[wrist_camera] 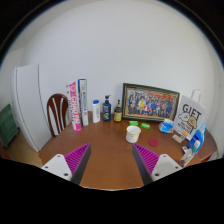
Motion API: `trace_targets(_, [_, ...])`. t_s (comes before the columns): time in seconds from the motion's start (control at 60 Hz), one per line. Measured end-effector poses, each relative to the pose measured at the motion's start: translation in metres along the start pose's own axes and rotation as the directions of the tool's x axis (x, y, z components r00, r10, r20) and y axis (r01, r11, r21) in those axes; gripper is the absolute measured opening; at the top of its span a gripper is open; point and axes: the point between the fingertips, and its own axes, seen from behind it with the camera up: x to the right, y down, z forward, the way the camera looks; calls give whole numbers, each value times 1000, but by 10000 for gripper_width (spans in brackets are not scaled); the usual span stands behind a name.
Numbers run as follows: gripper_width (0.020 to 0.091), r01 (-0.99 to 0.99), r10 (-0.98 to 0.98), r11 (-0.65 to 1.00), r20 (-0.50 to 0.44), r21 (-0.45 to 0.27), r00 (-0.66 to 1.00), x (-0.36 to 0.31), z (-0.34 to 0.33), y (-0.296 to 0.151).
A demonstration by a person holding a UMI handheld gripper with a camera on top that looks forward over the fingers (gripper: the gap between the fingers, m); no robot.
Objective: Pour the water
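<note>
A pale-walled room holds a round wooden table [105,160] with a framed group photo [150,103] leaning at its back, a wooden chair [58,112] left of the photo, bottles [106,108] just beside it, a white cup [133,133] before it — and the gripper [112,160] hovers nearer, jaws spread, empty.

Even, soft indoor light, no hard shadows. White wall [120,45] bright but not blown out. Mild sheen on the wooden table [105,150] ahead of my fingers [78,157]. Heavy fisheye: edges bow, wall lines curve. Small far items are soft, labels unreadable.
</note>
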Motion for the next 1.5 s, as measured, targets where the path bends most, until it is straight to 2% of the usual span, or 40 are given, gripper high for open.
trace_targets(0.15, [855,-47,46,999,-87,-11,995,45,0,24])
trace_targets(0.567, [854,-175,155,984,-402,-13,903,291,-11,159])
trace_targets(0.817, [859,-207,207,977,-467,52,860,410,49,185])
trace_targets(1.033, [850,-215,231,973,-472,87,851,470,113,192])
trace_targets(1.083, [809,-224,238,971,-468,86,851,477,123,196])
trace_targets(1.183, [617,-216,237,971,-457,98,857,485,140,199])
trace_targets(1.233, [561,-207,233,973,-437,106,869,483,146,197])
trace_targets(1.383, [484,-205,241,970,-426,130,872,482,147,194])
trace_targets(1.5, [434,-196,229,973,-427,120,875,482,147,195])
